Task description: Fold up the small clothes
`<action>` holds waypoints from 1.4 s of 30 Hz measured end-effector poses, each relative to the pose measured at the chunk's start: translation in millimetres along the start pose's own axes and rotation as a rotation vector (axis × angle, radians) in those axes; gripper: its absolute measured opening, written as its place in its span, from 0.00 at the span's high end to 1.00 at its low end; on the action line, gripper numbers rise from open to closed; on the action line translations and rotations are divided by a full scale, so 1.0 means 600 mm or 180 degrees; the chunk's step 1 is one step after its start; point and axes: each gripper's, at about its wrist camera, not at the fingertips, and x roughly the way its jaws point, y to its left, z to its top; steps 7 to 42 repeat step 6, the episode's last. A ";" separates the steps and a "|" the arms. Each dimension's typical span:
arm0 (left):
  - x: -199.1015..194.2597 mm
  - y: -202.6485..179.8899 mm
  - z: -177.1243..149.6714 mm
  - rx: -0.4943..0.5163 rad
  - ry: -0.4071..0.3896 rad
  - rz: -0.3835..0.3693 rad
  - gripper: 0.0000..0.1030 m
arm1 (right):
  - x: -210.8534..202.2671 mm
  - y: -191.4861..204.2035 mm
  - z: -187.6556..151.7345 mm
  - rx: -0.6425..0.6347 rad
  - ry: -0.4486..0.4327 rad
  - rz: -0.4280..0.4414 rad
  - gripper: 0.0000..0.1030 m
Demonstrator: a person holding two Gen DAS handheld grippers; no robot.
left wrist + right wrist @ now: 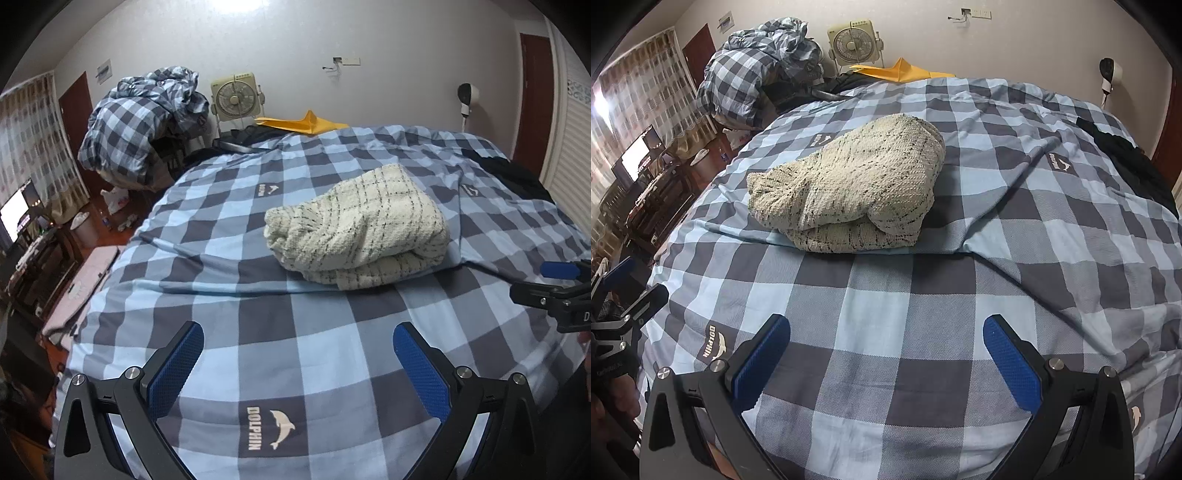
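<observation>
A cream knitted garment with thin dark check lines (358,229) (849,188) lies folded into a thick bundle on the blue and grey checked bed cover (295,332) (923,295). My left gripper (299,336) hovers over the cover in front of the bundle, open and holding nothing. My right gripper (886,328) is likewise open and holding nothing, a short way in front of the bundle. The right gripper's fingers (557,271) show at the right edge of the left wrist view. At the left edge of the right wrist view, the left gripper's body (624,310) shows.
A heap of checked bedding (144,122) (757,70) is piled at the far left beside a box fan (234,98) (853,42). Yellow cloth (306,122) lies at the bed's far edge, dark clothing (517,177) (1126,162) at the right. A lit screen (16,218) stands left of the bed.
</observation>
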 end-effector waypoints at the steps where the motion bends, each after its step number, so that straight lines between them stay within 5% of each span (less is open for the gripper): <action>1: 0.001 0.000 -0.001 -0.0005 0.0010 -0.0021 0.00 | 0.000 0.000 0.000 0.0000 0.0000 -0.0001 0.01; 42: 0.008 0.003 -0.003 -0.0047 0.0115 -0.0060 0.00 | 0.000 0.001 -0.002 -0.0004 0.0010 0.0005 0.01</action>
